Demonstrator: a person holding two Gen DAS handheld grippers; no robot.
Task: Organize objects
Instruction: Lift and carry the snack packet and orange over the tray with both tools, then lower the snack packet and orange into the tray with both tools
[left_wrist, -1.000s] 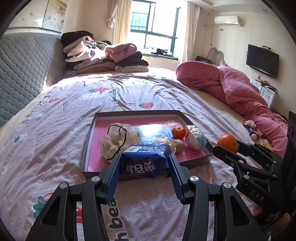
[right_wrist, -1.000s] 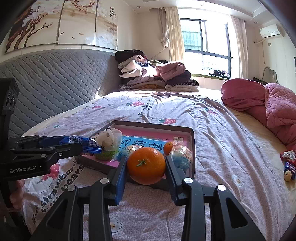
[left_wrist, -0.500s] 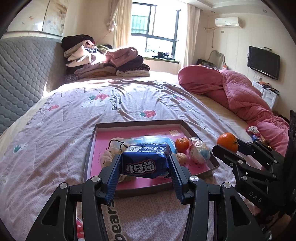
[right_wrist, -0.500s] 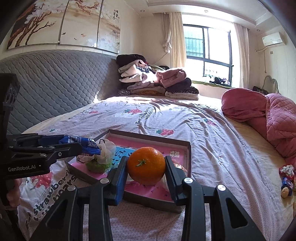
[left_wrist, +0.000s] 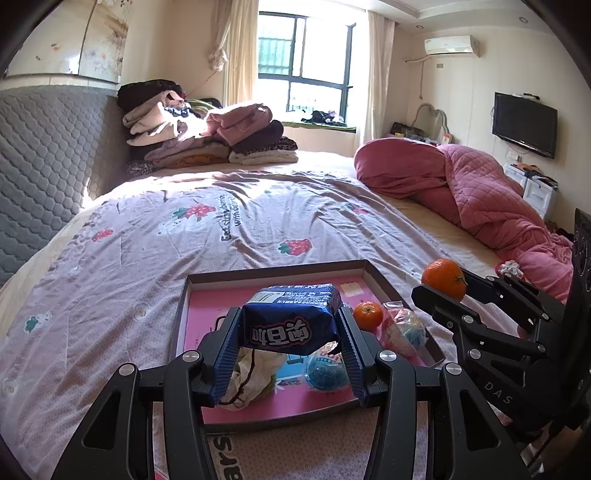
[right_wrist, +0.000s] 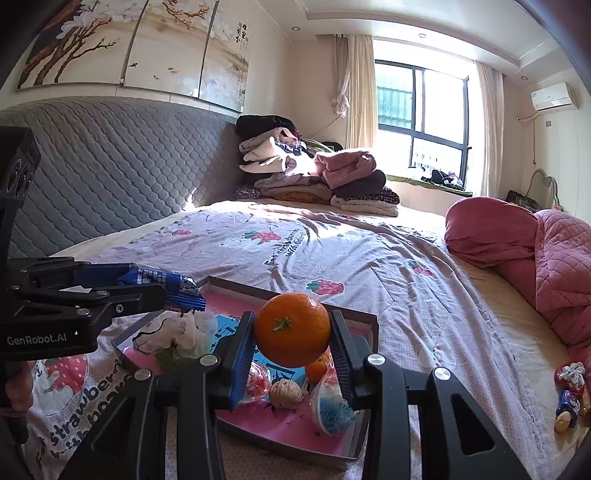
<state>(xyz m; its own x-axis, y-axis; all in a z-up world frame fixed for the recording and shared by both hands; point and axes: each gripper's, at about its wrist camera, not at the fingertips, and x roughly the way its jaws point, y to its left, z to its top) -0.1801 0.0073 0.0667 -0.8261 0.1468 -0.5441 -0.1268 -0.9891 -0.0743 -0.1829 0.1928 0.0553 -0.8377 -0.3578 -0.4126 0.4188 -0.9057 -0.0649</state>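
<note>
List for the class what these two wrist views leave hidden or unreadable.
- Left wrist view: blue snack packet hides the tray middle.
- Right wrist view: held orange covers tray items behind it.
- Right wrist view: small items at the right edge are too distorted to identify.

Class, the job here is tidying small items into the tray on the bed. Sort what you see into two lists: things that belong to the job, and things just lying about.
Part of the job:
- blue snack packet in the left tongs
- orange in the right tongs
- pink tray
- small orange in the tray

Just lying about:
- folded clothes
- pink quilt
- television
</note>
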